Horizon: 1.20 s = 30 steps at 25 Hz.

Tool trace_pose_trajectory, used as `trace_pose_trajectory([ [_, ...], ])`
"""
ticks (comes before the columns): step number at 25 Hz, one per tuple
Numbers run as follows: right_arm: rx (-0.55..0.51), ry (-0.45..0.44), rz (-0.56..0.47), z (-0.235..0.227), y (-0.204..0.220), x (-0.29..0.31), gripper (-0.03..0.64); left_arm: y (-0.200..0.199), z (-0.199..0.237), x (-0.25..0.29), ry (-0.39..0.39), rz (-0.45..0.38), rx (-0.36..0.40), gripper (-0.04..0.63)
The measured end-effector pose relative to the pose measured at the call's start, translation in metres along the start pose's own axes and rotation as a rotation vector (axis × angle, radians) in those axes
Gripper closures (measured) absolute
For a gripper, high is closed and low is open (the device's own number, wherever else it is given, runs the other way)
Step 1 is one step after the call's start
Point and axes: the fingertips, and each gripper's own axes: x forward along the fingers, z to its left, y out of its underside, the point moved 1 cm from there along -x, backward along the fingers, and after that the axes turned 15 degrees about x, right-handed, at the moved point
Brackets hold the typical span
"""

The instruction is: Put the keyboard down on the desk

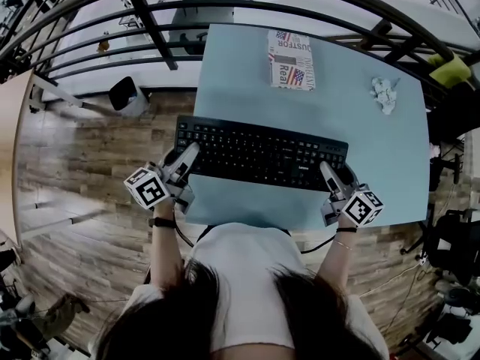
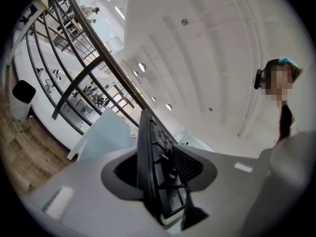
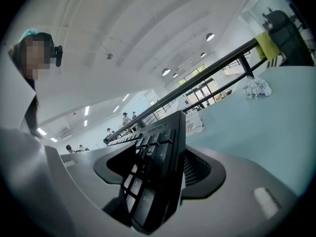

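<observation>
Black keyboard (image 1: 262, 154) between both claws, left (image 1: 182, 167) and right (image 1: 332, 179), above desk (image 1: 375, 141)

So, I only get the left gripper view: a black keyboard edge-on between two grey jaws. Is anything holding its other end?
Observer: Yes. The right gripper view shows the right gripper shut on the keyboard's right end.
Operator: Anything else on that desk?
Observer: In the head view a crumpled paper lies near the desk's far right corner, apart from the keyboard.
Operator: And is the keyboard fully over the desk?
Observer: Not quite. In the head view its left end pokes past the desk's left edge, over the wooden floor.
</observation>
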Motion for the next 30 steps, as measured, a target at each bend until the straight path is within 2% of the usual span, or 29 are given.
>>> trace_pose_trajectory([
  [11, 0.058, 0.048, 0.052, -0.039, 0.037, 0.021, 0.341, 0.049, 0.037, -0.008, -0.101, 0.071, -0.090, 0.391],
  [22, 0.119, 0.105, 0.125, -0.081, 0.075, 0.037, 0.341, 0.096, 0.070, -0.011, -0.159, 0.124, -0.123, 0.385],
  [30, 0.181, 0.155, 0.147, -0.109, 0.085, 0.045, 0.341, 0.109, 0.083, 0.004, -0.192, 0.193, -0.127, 0.382],
])
